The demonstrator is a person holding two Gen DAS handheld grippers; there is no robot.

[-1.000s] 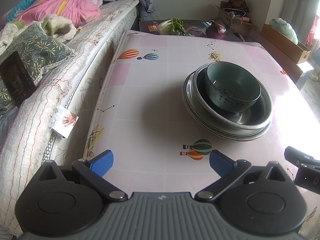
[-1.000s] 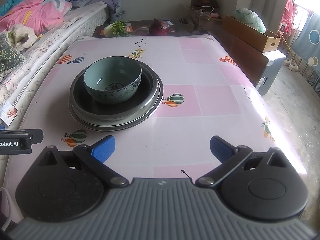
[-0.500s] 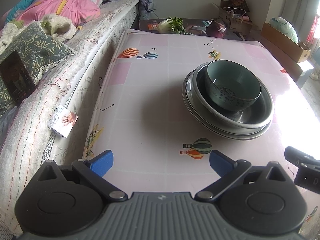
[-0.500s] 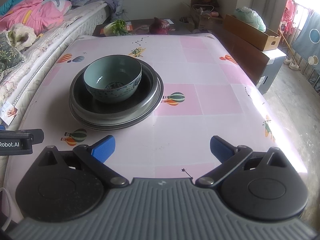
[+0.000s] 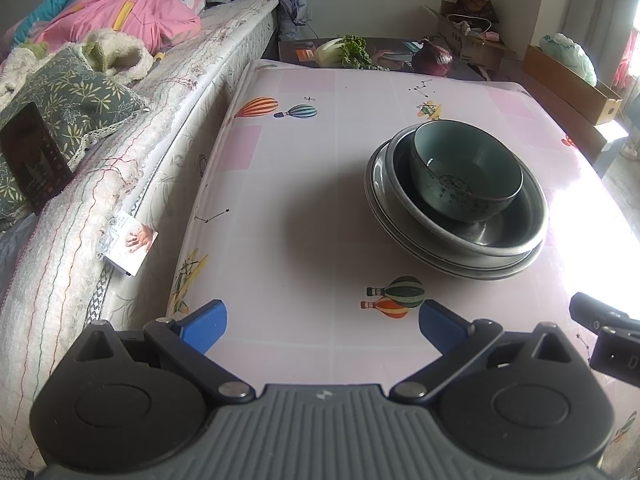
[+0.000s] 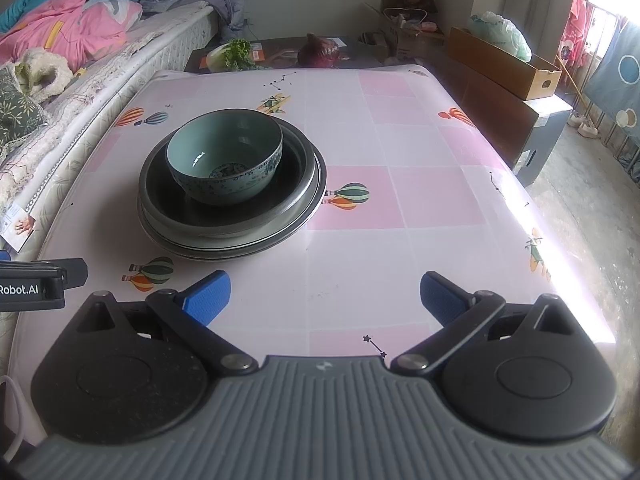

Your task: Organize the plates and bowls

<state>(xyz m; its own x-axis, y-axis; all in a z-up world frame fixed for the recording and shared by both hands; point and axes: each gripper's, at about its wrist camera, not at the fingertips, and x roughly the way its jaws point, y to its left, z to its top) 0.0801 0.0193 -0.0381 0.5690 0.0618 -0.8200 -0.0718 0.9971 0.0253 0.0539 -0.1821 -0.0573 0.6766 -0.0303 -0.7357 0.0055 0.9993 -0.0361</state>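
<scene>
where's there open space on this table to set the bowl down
Bare tablecloth lies right of the plate stack, out to the window-side edge. More lies between the stack and the mattress. The near strip before both open tongs is free too. The bowl sits in the stack; vegetables crowd beyond the far edge.

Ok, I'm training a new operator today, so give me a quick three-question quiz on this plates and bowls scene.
1. True or false: the teal bowl sits inside the stacked metal plates.
2. Multiple choice: the left tongs and right tongs are A) both open and empty, B) both shut on the bowl, C) one holding a plate.
3. Fill in: the stack rests on a pink ____ printed with hot-air balloons.

Key: 1 true; 2 A; 3 tablecloth.
</scene>
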